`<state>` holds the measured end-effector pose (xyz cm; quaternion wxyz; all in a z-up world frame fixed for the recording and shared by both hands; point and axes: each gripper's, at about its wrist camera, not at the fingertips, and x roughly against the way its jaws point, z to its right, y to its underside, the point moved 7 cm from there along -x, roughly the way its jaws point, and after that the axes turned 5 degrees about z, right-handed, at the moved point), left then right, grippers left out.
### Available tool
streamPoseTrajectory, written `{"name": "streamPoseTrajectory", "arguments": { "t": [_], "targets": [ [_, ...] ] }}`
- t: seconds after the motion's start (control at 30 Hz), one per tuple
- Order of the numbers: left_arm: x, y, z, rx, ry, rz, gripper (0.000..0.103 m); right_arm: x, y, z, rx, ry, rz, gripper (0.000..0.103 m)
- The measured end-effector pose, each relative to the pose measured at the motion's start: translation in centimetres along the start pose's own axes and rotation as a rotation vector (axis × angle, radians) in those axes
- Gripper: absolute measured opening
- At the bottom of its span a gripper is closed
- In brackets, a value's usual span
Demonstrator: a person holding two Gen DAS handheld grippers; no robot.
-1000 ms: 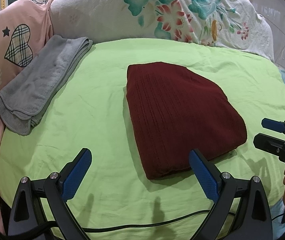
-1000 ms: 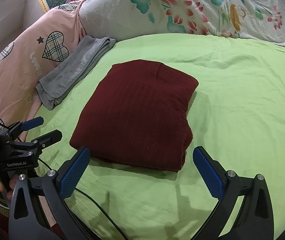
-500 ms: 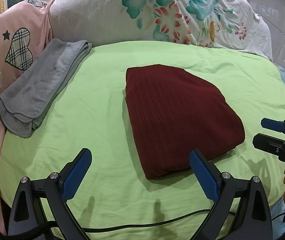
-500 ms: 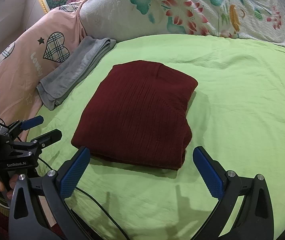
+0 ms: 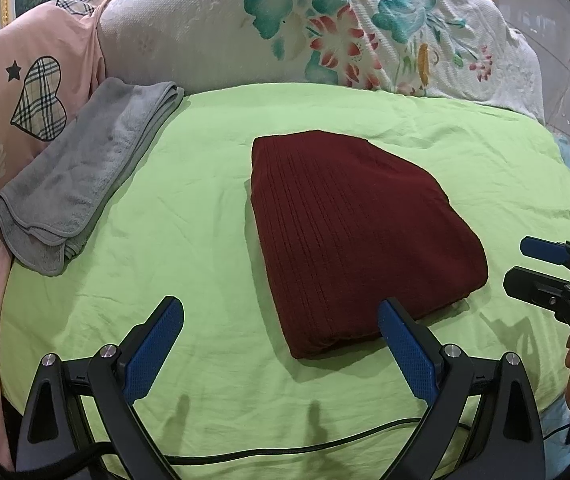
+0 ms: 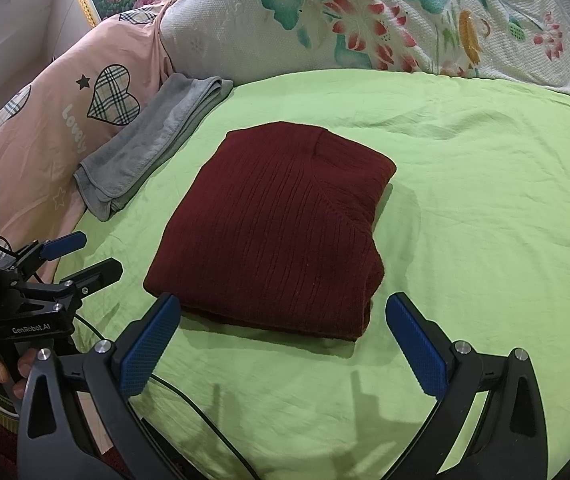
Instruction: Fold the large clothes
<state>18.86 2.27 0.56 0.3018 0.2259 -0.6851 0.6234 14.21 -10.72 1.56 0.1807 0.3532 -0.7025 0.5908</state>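
Observation:
A dark red ribbed knit garment (image 5: 349,232) lies folded into a thick rectangle on the green bed sheet (image 5: 189,240); it also shows in the right wrist view (image 6: 281,228). My left gripper (image 5: 281,324) is open and empty, just short of the garment's near edge, and appears at the left in the right wrist view (image 6: 85,256). My right gripper (image 6: 283,320) is open and empty, its jaws flanking the garment's near edge without touching; it appears at the right in the left wrist view (image 5: 525,260).
A folded grey towel (image 5: 81,176) lies at the left by a pink pillow (image 5: 9,96) with a plaid heart. A white floral pillow (image 5: 317,32) lines the far edge. A black cable (image 5: 285,452) runs across the sheet near me.
Both grippers have drawn back slightly from the garment and stay open. The garment has not moved.

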Motion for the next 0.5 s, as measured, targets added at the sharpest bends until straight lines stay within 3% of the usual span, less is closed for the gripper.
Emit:
{"name": "streamPoseTrajectory", "arguments": {
  "t": [0.5],
  "targets": [
    [-0.68, -0.04, -0.33, 0.001, 0.005, -0.014, 0.098, 0.13, -0.2, 0.08, -0.005, 0.0, -0.001, 0.102]
  ]
}}
